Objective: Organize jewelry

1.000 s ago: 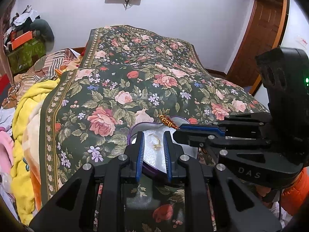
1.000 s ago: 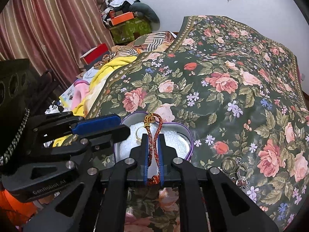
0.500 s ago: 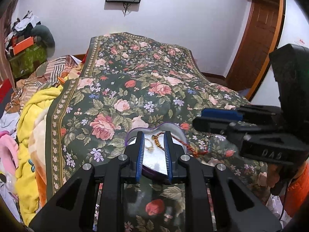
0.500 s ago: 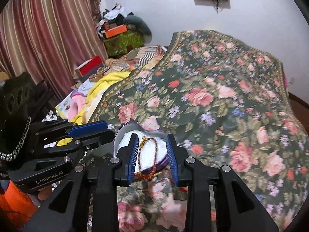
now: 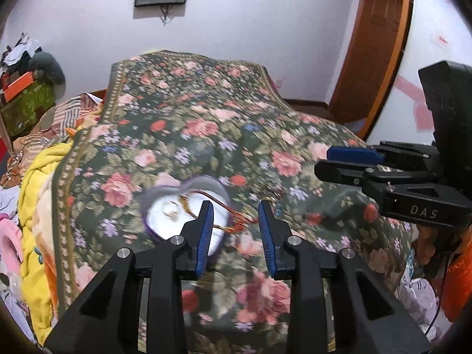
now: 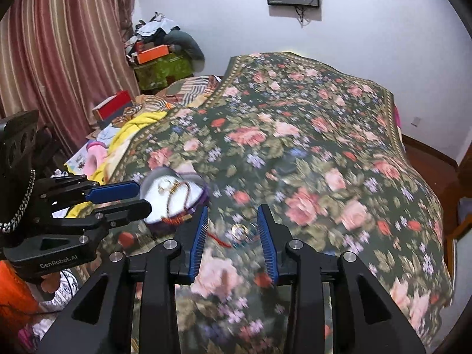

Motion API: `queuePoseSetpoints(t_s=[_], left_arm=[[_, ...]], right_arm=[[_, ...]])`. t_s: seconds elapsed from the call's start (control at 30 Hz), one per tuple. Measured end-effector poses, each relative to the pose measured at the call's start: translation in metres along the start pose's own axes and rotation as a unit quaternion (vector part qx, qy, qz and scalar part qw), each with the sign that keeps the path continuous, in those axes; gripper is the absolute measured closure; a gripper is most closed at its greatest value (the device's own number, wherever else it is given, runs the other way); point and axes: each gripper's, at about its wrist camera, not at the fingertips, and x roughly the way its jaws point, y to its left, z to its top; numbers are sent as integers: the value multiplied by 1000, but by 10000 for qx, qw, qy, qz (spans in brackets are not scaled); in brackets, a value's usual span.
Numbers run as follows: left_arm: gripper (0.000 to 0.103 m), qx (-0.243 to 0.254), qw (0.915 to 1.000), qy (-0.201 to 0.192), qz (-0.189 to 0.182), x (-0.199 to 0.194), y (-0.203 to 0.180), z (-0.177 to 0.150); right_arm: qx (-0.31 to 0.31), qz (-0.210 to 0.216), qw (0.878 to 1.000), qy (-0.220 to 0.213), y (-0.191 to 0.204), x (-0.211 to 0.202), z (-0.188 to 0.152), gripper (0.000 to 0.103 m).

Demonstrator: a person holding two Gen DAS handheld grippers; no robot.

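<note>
Wooden door only in left view

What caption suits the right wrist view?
Open right tool above floral bedspread, red cord necklace draped over heart-shaped box.

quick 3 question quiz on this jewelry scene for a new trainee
1. True or false: the red cord necklace lies wholly inside the heart-shaped box.
2. What does the right gripper hold?
3. Which lies on the bedspread between the right gripper's fingers: A) ring-shaped jewelry B) a watch C) a comb

Key: 1 false, one end trails over the rim onto the bedspread. 2 nothing; like the left gripper, it is open. 3 A.
</note>
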Motion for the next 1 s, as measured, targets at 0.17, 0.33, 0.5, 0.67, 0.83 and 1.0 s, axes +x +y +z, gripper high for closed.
queuePoseSetpoints(t_s=[0.17, 0.33, 0.5, 0.67, 0.83, 1.0], left_arm=[[73, 75, 9994, 314, -156, 19, -18, -9], [73, 167, 9982, 517, -265, 38, -32, -9], [73, 231, 9967, 685, -379, 59, -43, -6], [73, 242, 9958, 822, -316, 83, -48, -1], [73, 428, 9935, 1043, -151, 110, -51, -1], [74, 662, 9920, 1069, -62, 121, -56, -7]], right_arm=[[87, -51, 9999, 133, -14, -1, -16, 72], [318, -89, 9992, 234, -32, 1, -29, 72], [493, -105, 9985, 233, -46, 0, -36, 72], [627, -6, 9977, 262, -55, 4, -40, 72], [687, 91, 9972, 273, -59, 8, -43, 71], [737, 157, 9968, 265, -61, 9, -45, 71]])
